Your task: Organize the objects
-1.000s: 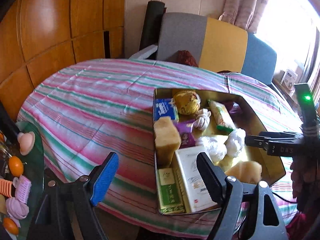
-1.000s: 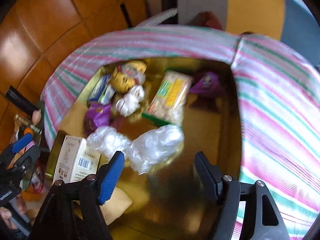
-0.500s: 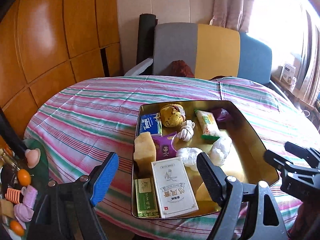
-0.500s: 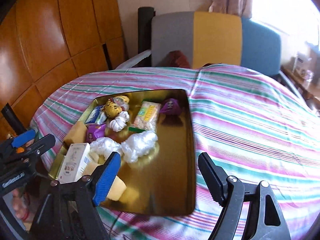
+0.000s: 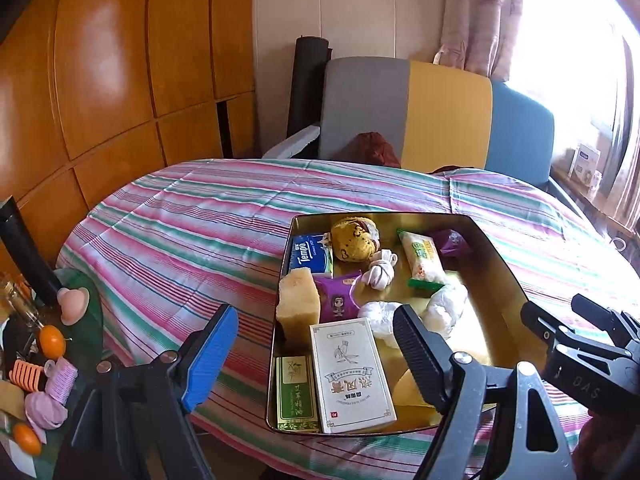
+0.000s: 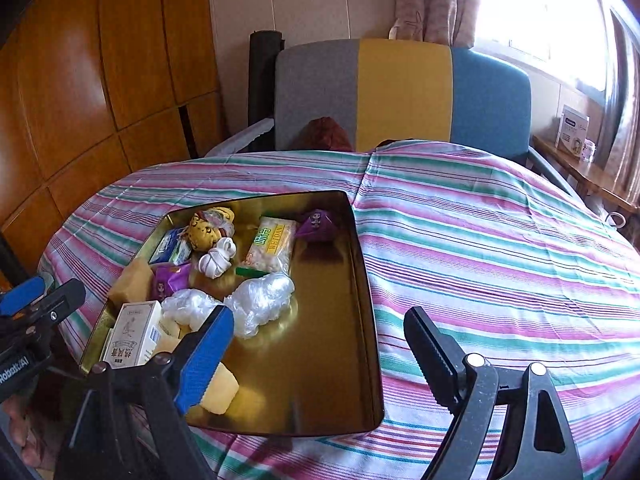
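A gold tray (image 5: 502, 264) (image 6: 362, 264) lies on the striped table. It holds a white box (image 5: 350, 372), a green box (image 5: 295, 394), a yellow sponge (image 5: 298, 304), a blue tissue pack (image 5: 311, 254), purple packets (image 5: 340, 300), a yellow plush (image 5: 354, 238), a white knot (image 5: 382, 272), a snack bag (image 5: 422, 256) and crumpled plastic (image 6: 260, 300). My left gripper (image 5: 316, 356) is open and empty, held back above the tray's near left edge. My right gripper (image 6: 318, 354) is open and empty above the tray's near bare part.
A grey, yellow and blue chair (image 5: 420, 116) stands behind the table. A side table at the left (image 5: 40, 360) carries small toys and oranges. Wooden panels (image 5: 100, 80) line the left wall. The striped cloth (image 6: 500, 260) right of the tray is bare.
Both grippers have pulled back and risen away from the tray, so more of the table and room shows. Both stay open and empty. The tray's contents have not moved.
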